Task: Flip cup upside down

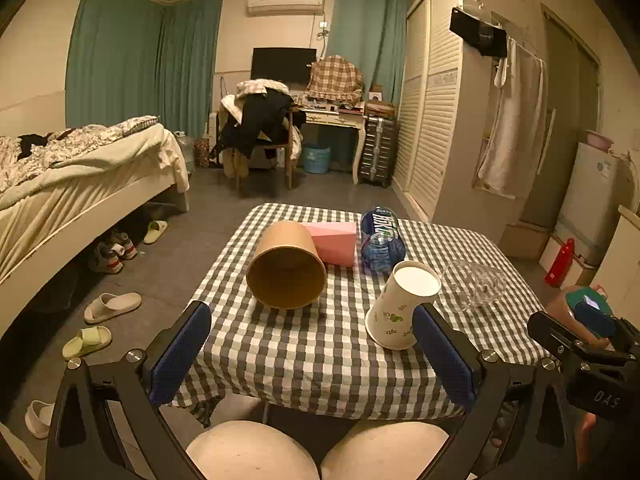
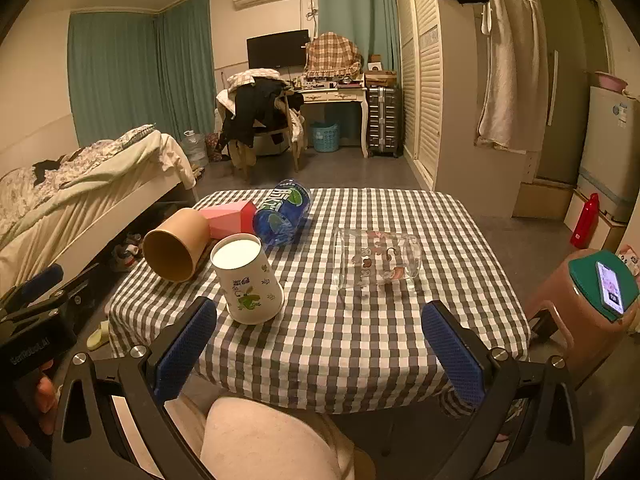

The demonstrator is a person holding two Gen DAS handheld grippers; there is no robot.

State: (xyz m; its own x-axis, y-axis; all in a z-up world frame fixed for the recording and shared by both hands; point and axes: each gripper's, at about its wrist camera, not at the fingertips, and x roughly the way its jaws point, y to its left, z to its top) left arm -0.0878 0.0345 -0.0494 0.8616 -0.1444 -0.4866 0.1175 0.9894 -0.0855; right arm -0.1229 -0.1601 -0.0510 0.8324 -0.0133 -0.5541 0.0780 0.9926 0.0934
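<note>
A white paper cup (image 1: pixel 401 309) (image 2: pixel 247 279) with green print stands upside down on the checked table (image 1: pixel 320 352) (image 2: pixel 360 340), wide mouth down. A clear glass cup (image 1: pixel 474 286) (image 2: pixel 376 258) lies on its side to its right. A brown paper cup (image 1: pixel 286 270) (image 2: pixel 176 244) lies on its side, mouth toward me. My left gripper (image 1: pixel 312 350) is open and empty at the table's near edge, its right finger just in front of the white cup. My right gripper (image 2: pixel 320 346) is open and empty at the near edge.
A pink box (image 1: pixel 334 242) (image 2: pixel 228 218) and a blue water bottle (image 1: pixel 380 240) (image 2: pixel 286 212) lie at the far side of the table. A stool with a phone (image 2: pixel 610 286) stands at the right. A bed (image 1: pixel 80 184) and slippers (image 1: pixel 112 306) are at the left.
</note>
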